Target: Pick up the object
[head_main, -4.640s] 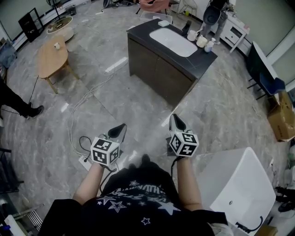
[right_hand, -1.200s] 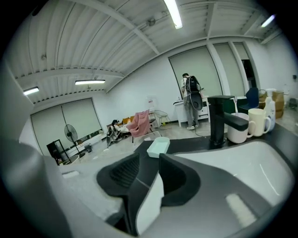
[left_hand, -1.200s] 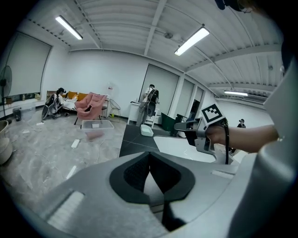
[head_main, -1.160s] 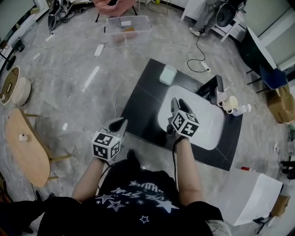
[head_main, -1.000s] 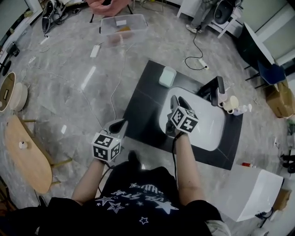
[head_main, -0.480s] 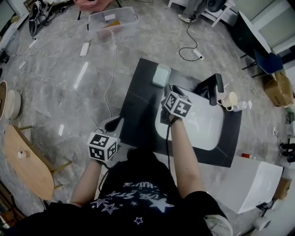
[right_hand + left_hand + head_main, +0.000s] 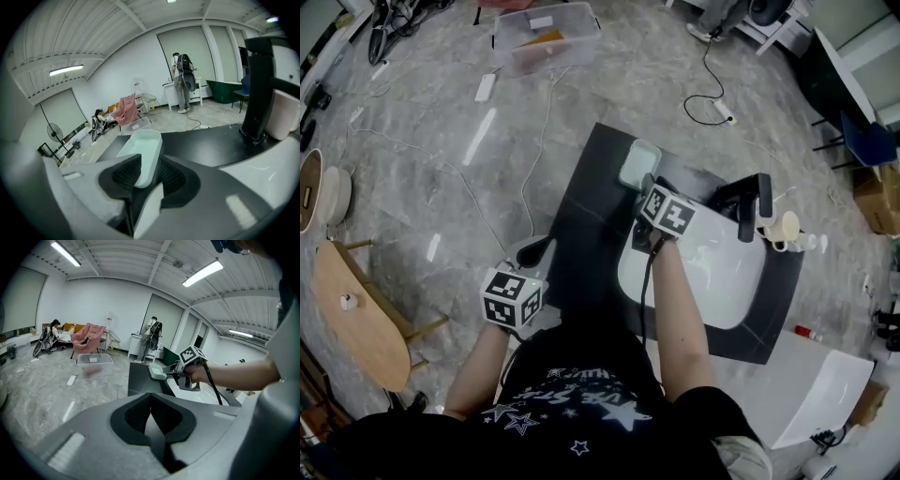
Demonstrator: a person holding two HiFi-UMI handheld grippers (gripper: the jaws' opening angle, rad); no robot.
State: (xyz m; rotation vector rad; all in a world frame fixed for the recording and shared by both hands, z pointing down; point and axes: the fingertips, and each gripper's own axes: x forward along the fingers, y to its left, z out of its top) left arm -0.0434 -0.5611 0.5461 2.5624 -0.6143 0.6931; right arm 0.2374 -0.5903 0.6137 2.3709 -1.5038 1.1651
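A pale green tray [image 7: 637, 164] lies on the far left part of the black counter [image 7: 581, 234]. My right gripper [image 7: 650, 185] reaches over the white sink [image 7: 703, 272] to it. In the right gripper view the tray's [image 7: 143, 145] near end sits between the jaws of the right gripper [image 7: 143, 165], which are closing around it; I see no firm press. My left gripper [image 7: 534, 253] hangs beside the counter's left edge, off the counter. Its pads meet in the left gripper view, with nothing in the left gripper [image 7: 151, 401]. That view also shows the tray [image 7: 157, 371].
A black faucet [image 7: 750, 202] stands at the sink's far right, with a cream cup [image 7: 785, 228] beside it. A clear plastic bin [image 7: 546, 36] and cables lie on the floor beyond. A wooden table [image 7: 356, 309] stands at the left.
My right gripper has moved forward from above the sink to the green tray, and its jaws now straddle the tray's near end. The left gripper has stayed beside the counter.
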